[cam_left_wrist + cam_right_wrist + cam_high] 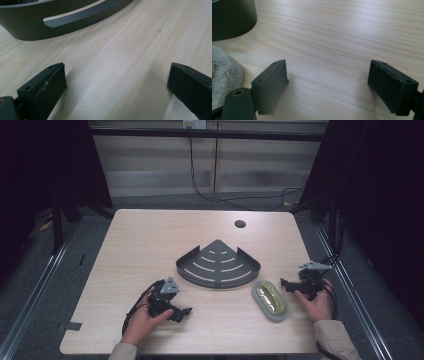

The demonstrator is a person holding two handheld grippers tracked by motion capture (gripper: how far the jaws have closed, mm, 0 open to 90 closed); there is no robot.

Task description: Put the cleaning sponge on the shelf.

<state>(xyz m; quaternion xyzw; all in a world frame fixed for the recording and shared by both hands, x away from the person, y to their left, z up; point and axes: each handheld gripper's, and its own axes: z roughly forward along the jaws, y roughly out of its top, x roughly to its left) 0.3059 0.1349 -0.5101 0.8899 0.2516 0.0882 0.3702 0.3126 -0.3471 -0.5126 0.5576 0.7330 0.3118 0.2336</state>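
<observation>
A dark grey fan-shaped corner shelf (pixel 218 281) with slots lies at the table's middle. Right of it, near the front, a yellow sponge on a grey scouring pad (pixel 271 300) rests flat. My left gripper (pixel 183 312) lies low on the table at the front left, pointing right, open and holding nothing. In the left gripper view its jaws (pixel 116 72) stand wide over bare wood, with the shelf wall (pixel 62 23) ahead. My right gripper (pixel 285 284) sits just right of the sponge, open and pointing left. Its own view (pixel 328 66) has the grey pad (pixel 223 72) at the left edge and the shelf (pixel 232 20) beyond.
The light wood table (pixel 150 245) has a round cable hole (pixel 240 224) at the back right. Black cables trail from both grippers, and another cable hangs down the back wall. Dark curtains and floor rails flank the table.
</observation>
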